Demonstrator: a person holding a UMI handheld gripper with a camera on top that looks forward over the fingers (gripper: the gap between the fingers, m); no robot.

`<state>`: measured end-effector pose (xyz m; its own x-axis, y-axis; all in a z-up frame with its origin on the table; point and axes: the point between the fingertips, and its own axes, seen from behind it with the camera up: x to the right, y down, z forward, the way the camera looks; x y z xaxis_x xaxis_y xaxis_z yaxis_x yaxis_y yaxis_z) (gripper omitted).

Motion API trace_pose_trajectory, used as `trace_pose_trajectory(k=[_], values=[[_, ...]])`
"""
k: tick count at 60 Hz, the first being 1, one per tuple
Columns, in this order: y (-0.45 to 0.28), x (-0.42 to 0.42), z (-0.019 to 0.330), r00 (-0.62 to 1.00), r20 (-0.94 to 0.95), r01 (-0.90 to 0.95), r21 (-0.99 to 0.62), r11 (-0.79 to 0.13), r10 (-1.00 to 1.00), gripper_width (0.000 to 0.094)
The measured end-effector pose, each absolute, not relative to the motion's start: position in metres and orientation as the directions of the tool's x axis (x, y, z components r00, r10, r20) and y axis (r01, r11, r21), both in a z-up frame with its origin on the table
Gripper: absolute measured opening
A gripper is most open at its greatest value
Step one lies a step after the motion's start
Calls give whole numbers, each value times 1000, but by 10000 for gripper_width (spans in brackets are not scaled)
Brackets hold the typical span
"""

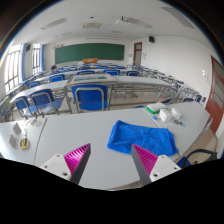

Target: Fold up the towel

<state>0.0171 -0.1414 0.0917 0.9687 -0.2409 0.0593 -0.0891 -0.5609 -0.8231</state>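
Observation:
A blue towel [140,138] lies crumpled on the white table [70,130], just ahead of the right finger and a little to its right. My gripper [110,158] hangs above the table's near part with its fingers wide apart and nothing between them. The pink pads [77,158] show on both inner faces. The towel's near edge reaches close to the right fingertip [142,156], apart from it.
A clear plastic bag with a green item [165,113] lies on the table beyond the towel. A small object [24,142] sits left of the fingers. Rows of blue chairs [88,97] and desks fill the room behind, with a green board [88,52] on the far wall.

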Motion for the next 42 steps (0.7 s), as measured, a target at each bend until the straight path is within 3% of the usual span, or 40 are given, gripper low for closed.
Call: trace_pose_trajectory(k=[12,17,24,29,36,42], values=[[-43,45,28,981,90,-36,-786,-617,-172,840],[-23,57,3,982,102,-24,-767,-641,-159,785],[-13,62,-13,988,88,-13,-759,-651,-123,472],[-14,78,-14,977,184,68,-751,-657,-110,62],[-15,64,-12,974,216,123,-738,-663,-60,29],[-21,23,9,999,30,7,-750,-662,-23,20]])
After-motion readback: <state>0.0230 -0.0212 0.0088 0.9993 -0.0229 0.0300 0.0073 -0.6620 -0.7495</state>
